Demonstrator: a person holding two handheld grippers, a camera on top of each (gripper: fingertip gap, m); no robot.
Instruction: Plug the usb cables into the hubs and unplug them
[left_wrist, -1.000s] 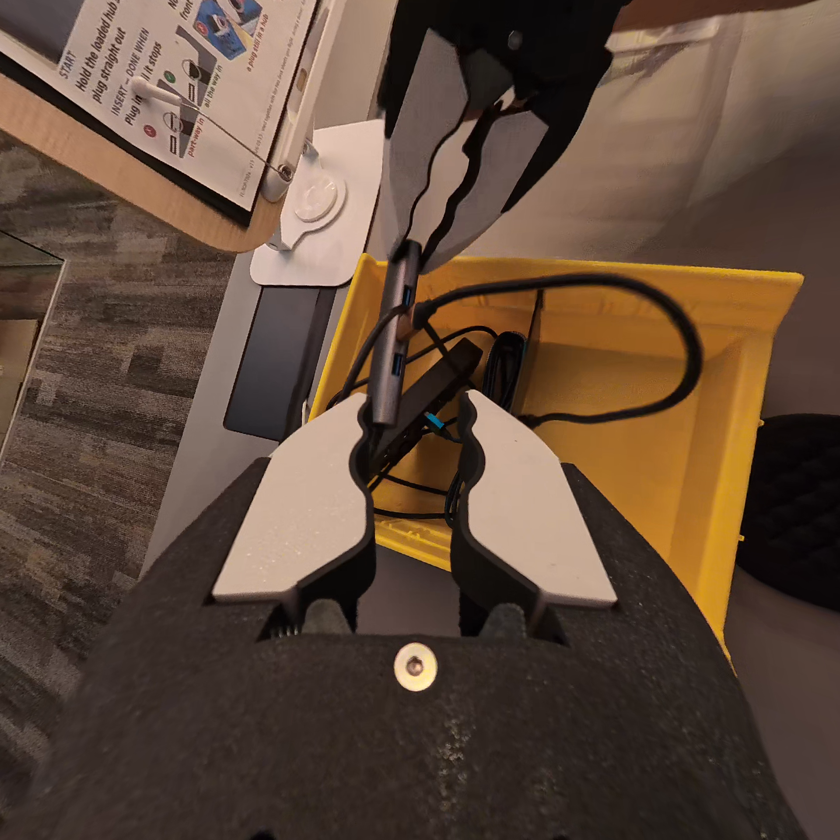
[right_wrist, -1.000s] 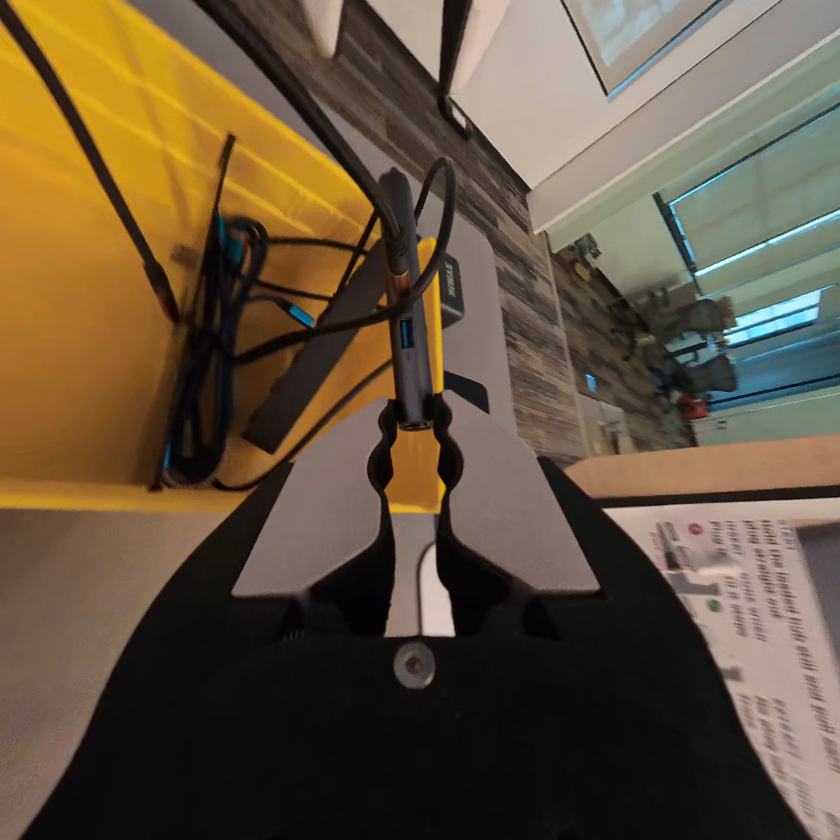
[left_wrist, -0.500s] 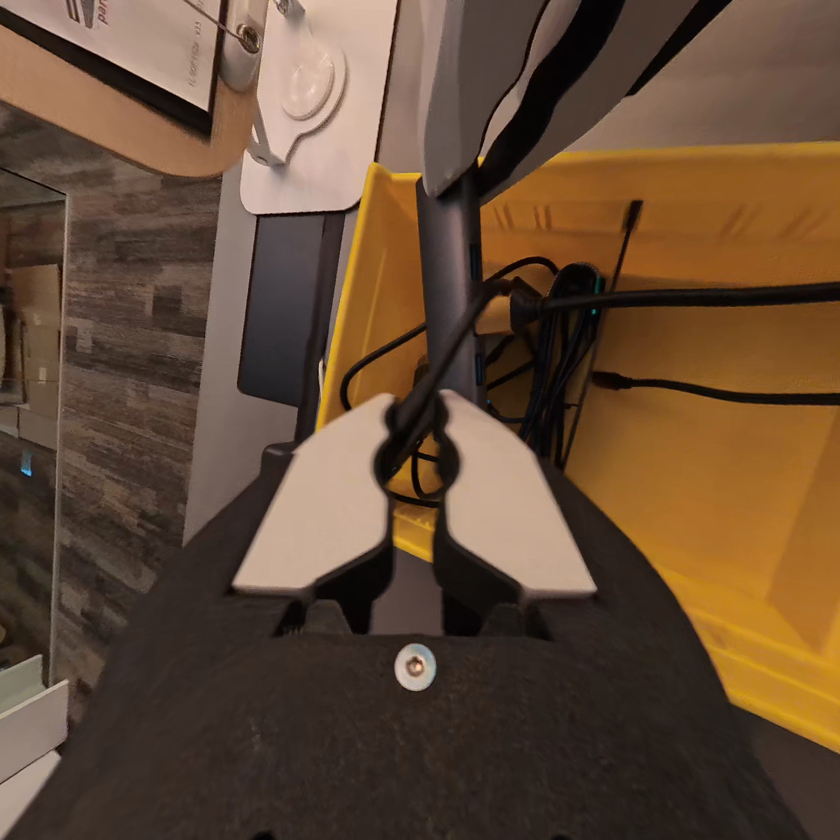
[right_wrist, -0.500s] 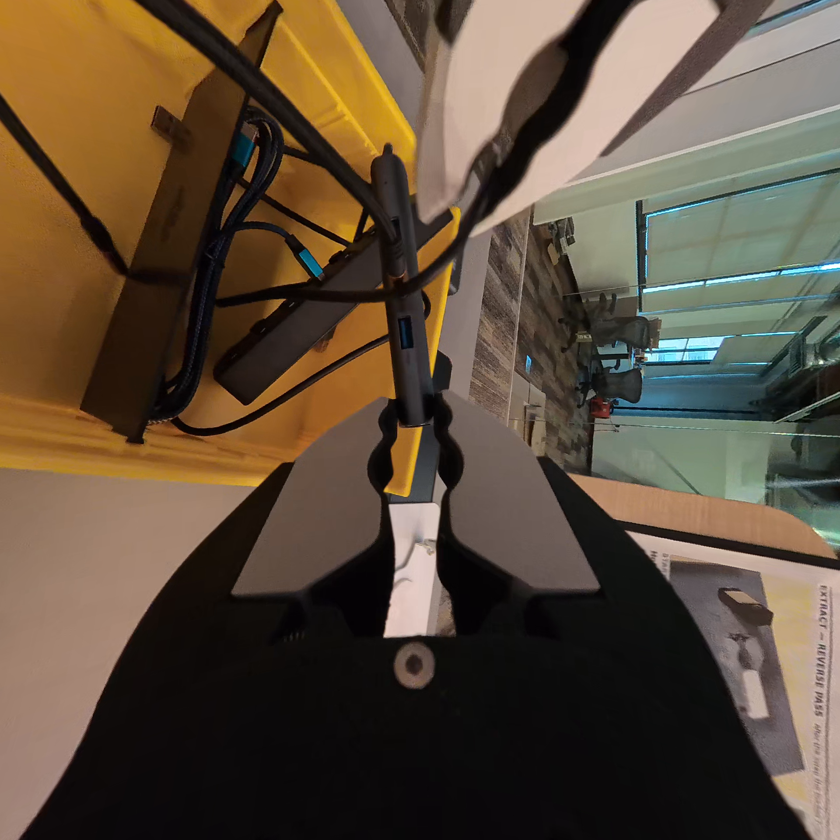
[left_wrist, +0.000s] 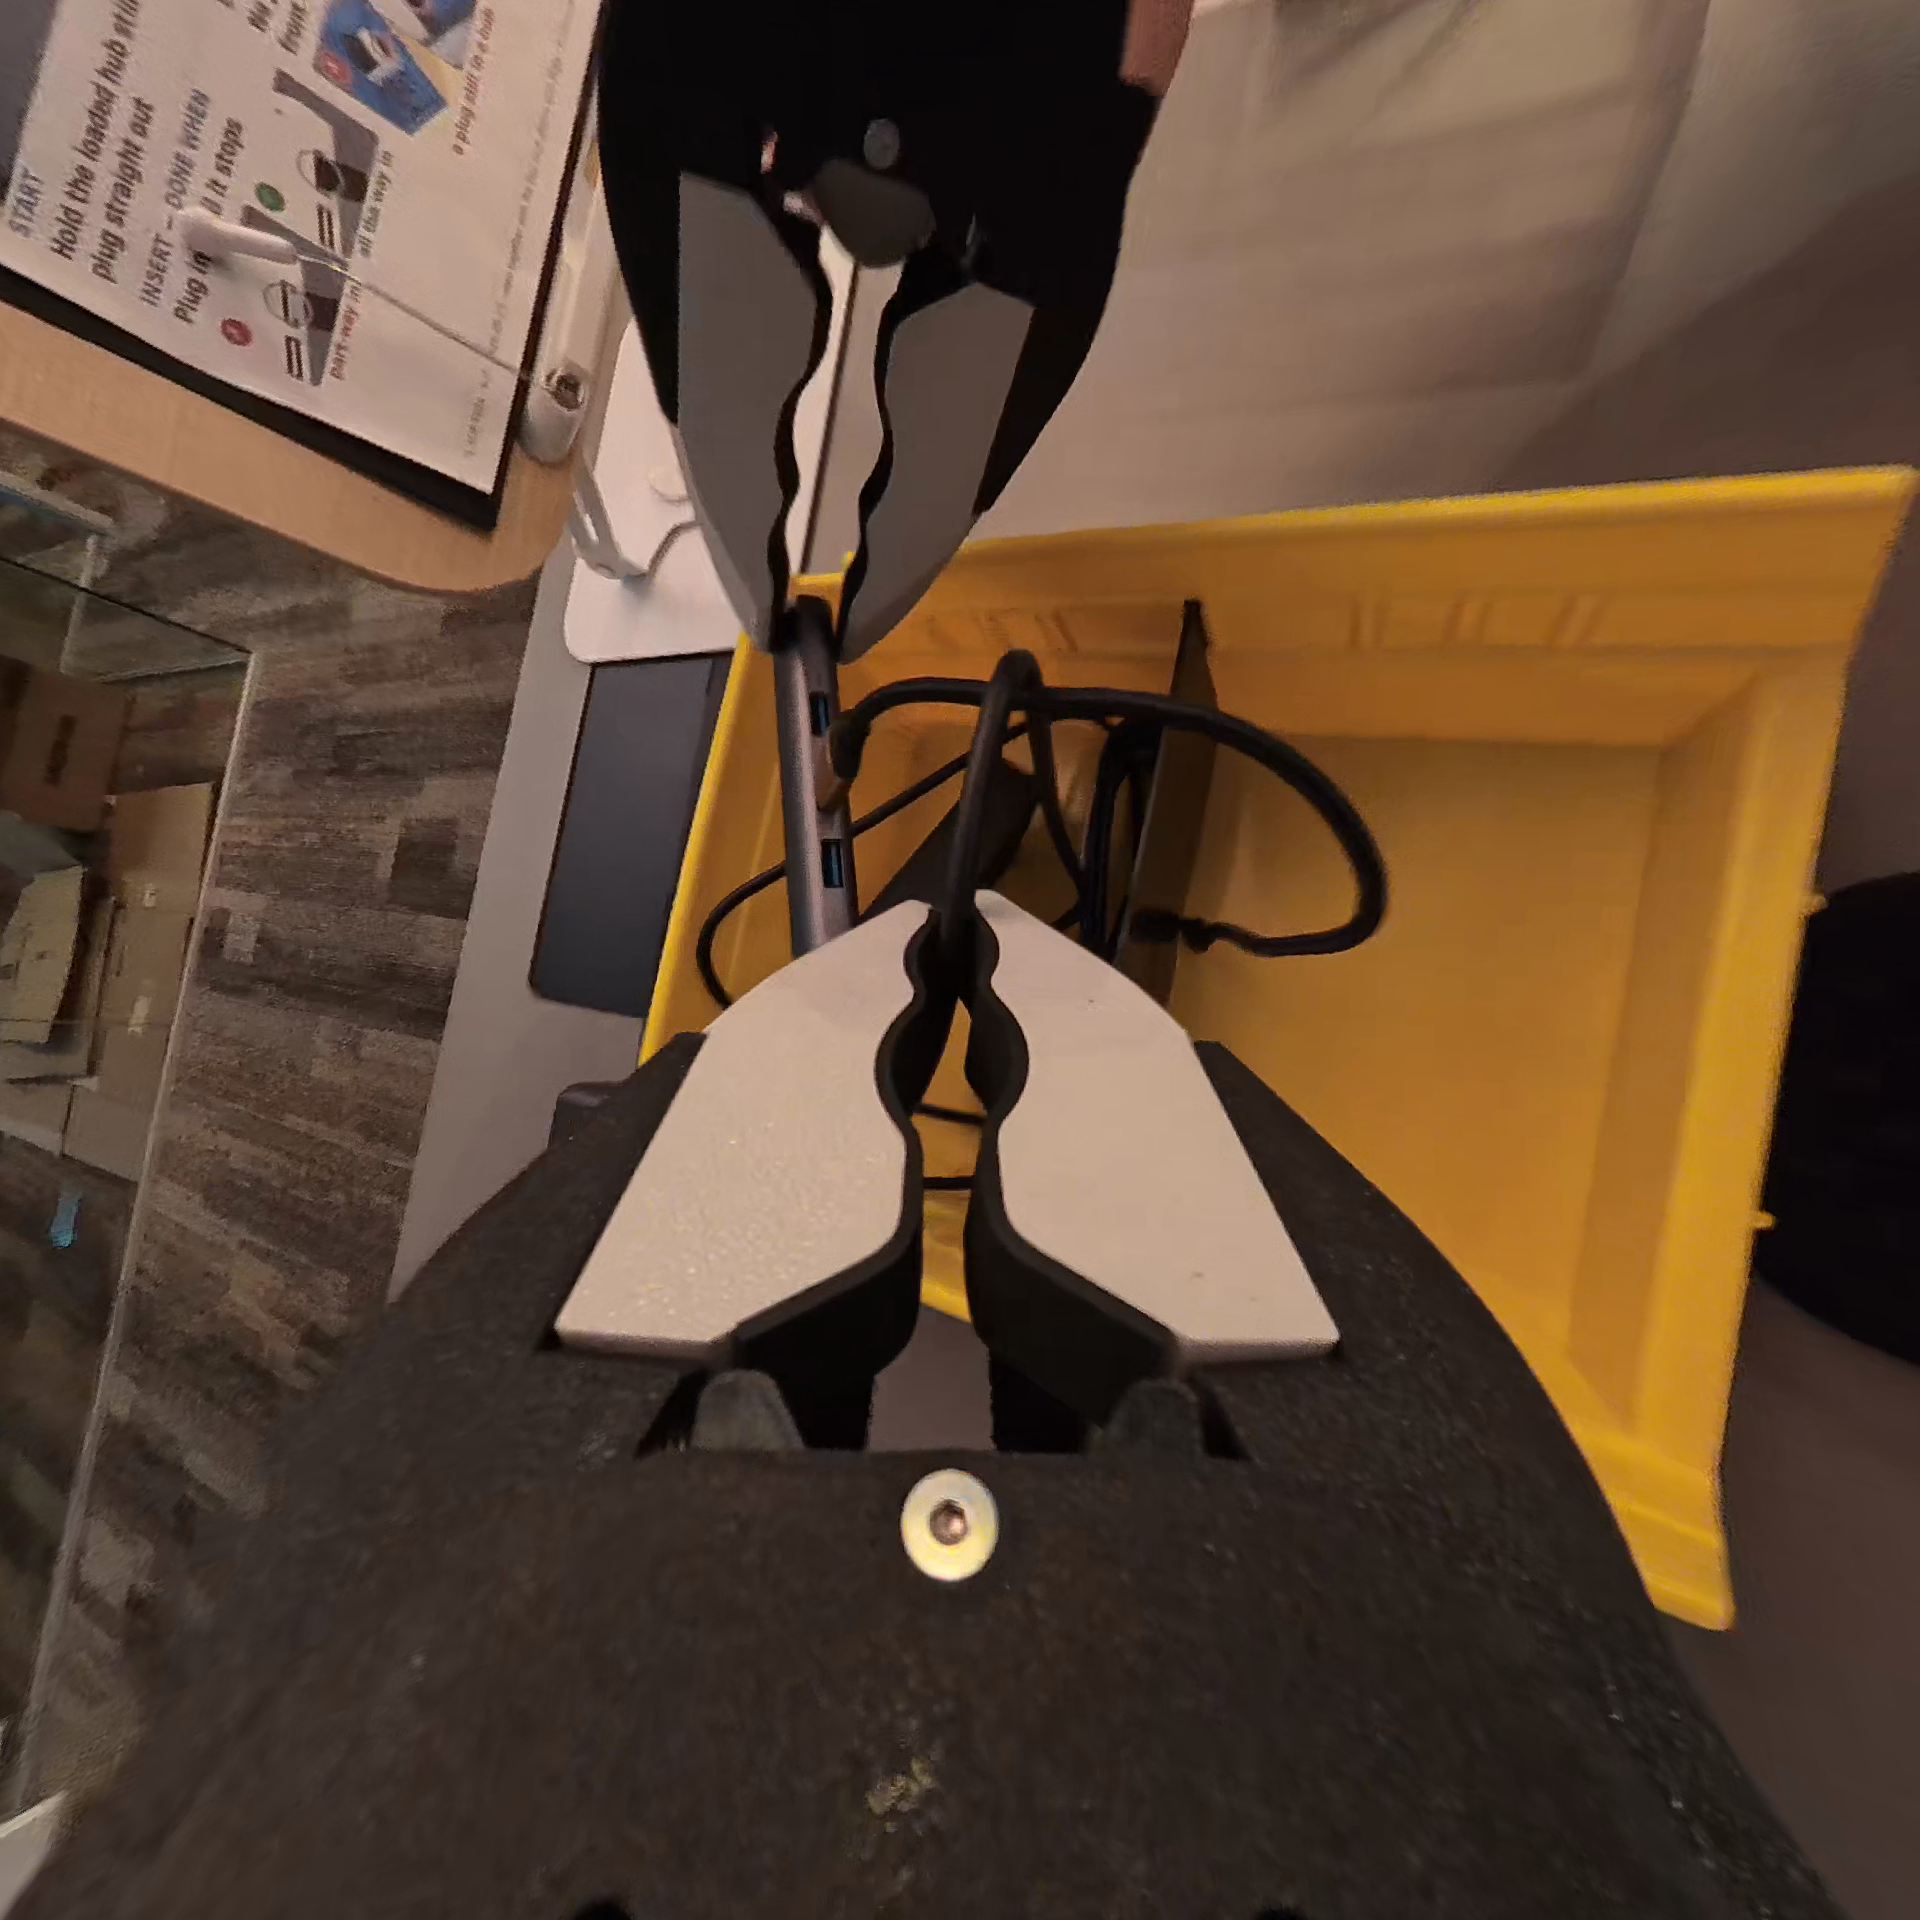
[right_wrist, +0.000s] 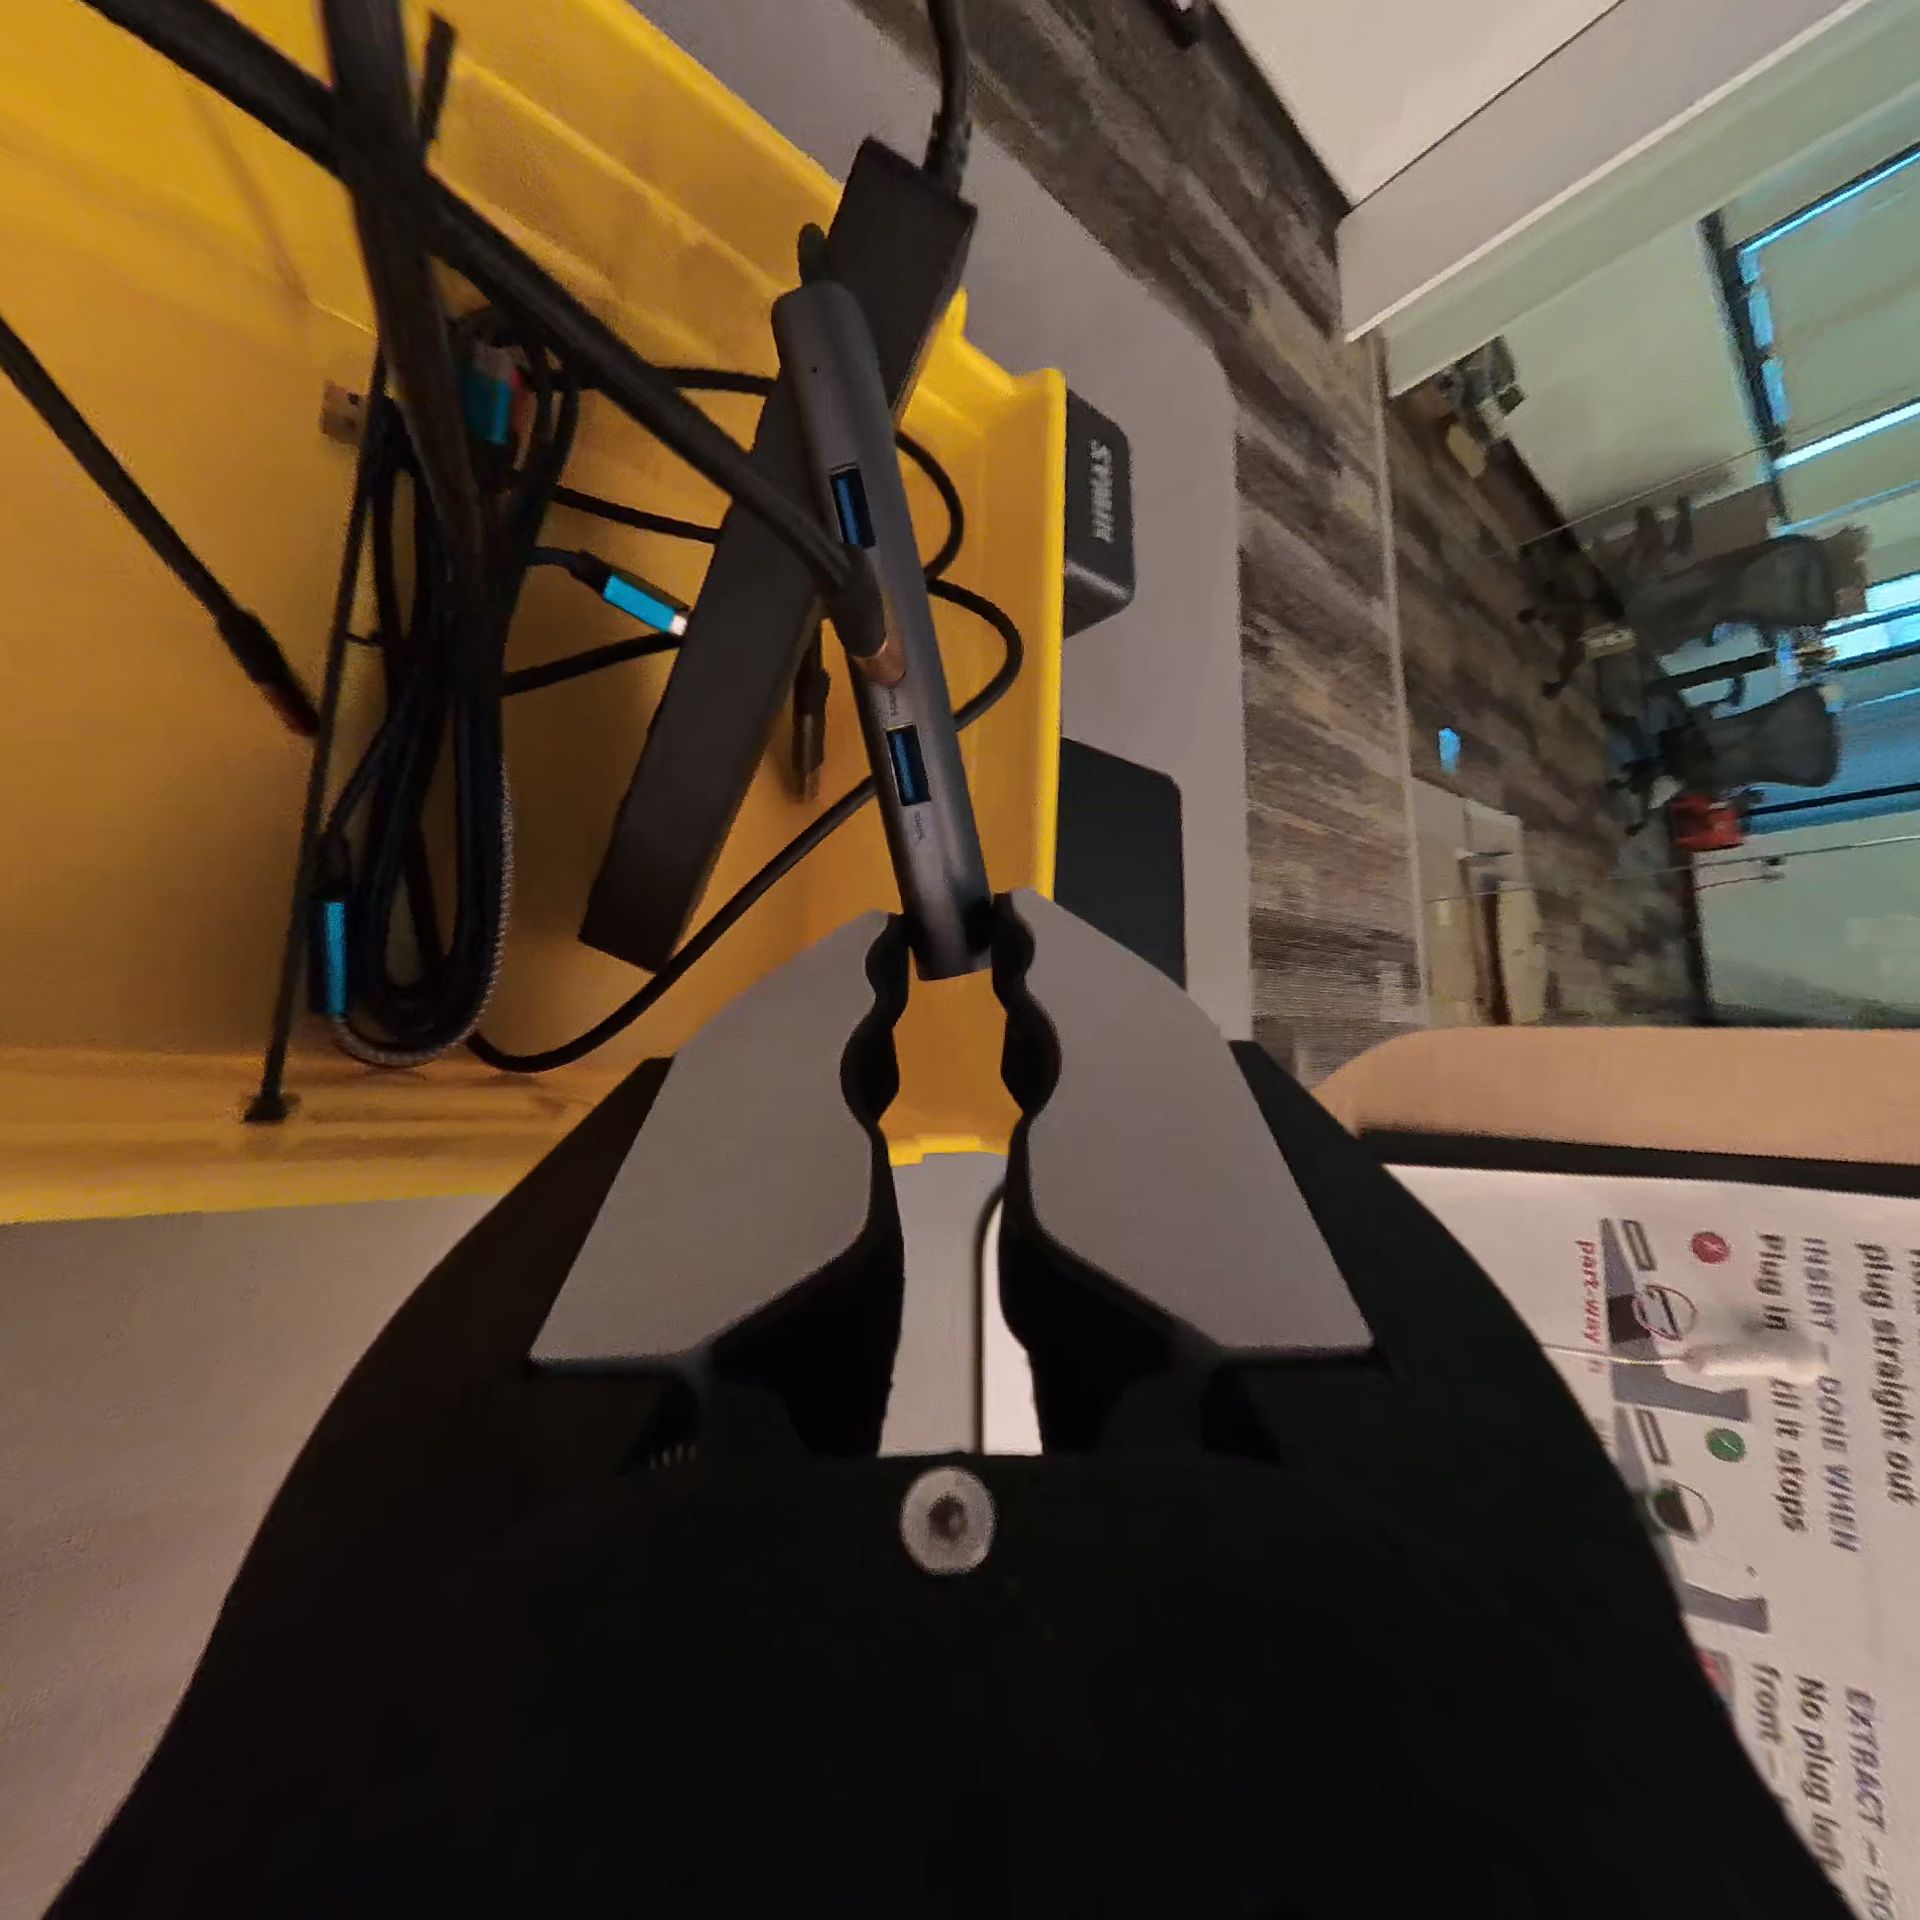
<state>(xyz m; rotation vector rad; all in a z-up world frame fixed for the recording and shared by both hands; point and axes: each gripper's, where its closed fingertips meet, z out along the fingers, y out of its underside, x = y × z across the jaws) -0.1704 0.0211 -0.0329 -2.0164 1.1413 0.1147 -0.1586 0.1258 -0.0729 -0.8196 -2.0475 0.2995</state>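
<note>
The right claw (right_wrist: 948, 925) is clamped on the near end of a slim grey hub (right_wrist: 883, 623), held tilted above the left-hand compartment of the yellow bin (left_wrist: 1558, 1039) on the counter (right_wrist: 208, 1403); a black cable (right_wrist: 727, 468) with a copper-collared plug sits in a middle port between 2 blue ports. The left claw (left_wrist: 951, 935) is pinched together on that cable's cord, well back from the plug. The hub looks light, rigid and smooth, so gripping its end across the flat sides seems right; the cord is limp and likely to slip or bend, and a firmer hold would be the stiff plug collar. Compared with 0.5 s ago, the left claw has drawn back from the hub, the cord now loops up from its tips, and the plug remains seated
</note>
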